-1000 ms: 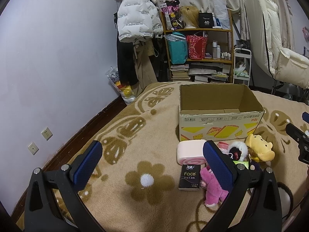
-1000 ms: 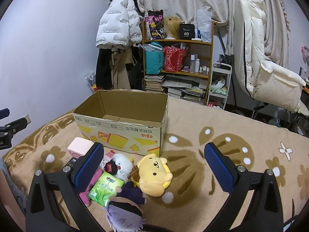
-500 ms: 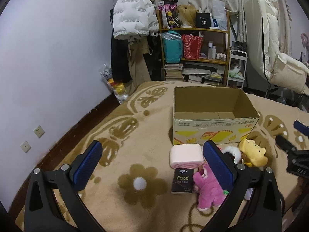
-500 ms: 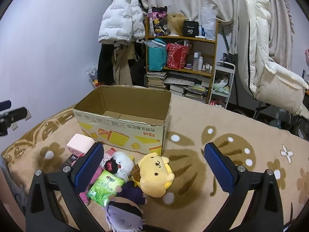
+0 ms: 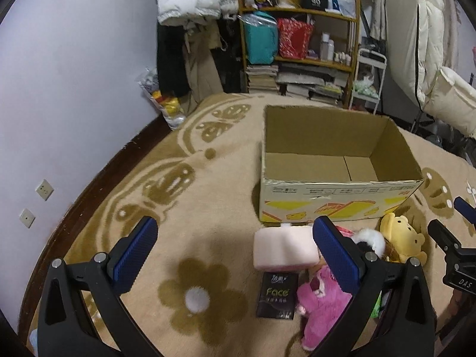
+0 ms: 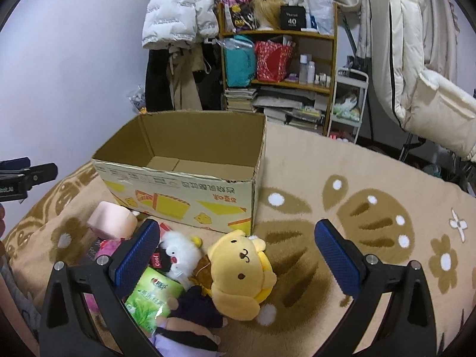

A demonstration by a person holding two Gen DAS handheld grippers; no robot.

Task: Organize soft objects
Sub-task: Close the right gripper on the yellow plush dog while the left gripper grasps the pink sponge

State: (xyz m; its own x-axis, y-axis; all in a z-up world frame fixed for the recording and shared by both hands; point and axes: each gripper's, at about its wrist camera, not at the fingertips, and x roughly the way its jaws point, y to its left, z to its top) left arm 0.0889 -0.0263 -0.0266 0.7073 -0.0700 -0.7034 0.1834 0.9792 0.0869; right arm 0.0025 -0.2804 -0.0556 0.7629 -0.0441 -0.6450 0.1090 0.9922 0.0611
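I have both claws hovering over the tan patterned blanket (image 5: pixel 208 184), and neither grips anything: the left claw (image 5: pixel 235 253) stands wide open, and the right claw (image 6: pixel 238 253) is spread just as wide. The cardboard box (image 5: pixel 336 172) sits open on the blanket on the far side of the toys, and I see nothing inside it. The soft things lie in a heap just in front of its near wall. In the left view, a pink roll-shaped cushion (image 5: pixel 282 251) lies nearest the box, with a black tissue pack (image 5: pixel 277 294) just on its near side and a pink plush (image 5: pixel 321 306) to the right of that pack. In the right view, a yellow plush dog (image 6: pixel 241 273) lies by the box's near right corner, a white fluffy plush (image 6: pixel 180 253) touches its left side, and a green tissue pack (image 6: pixel 153 300) lies near of that, partly behind my left finger.
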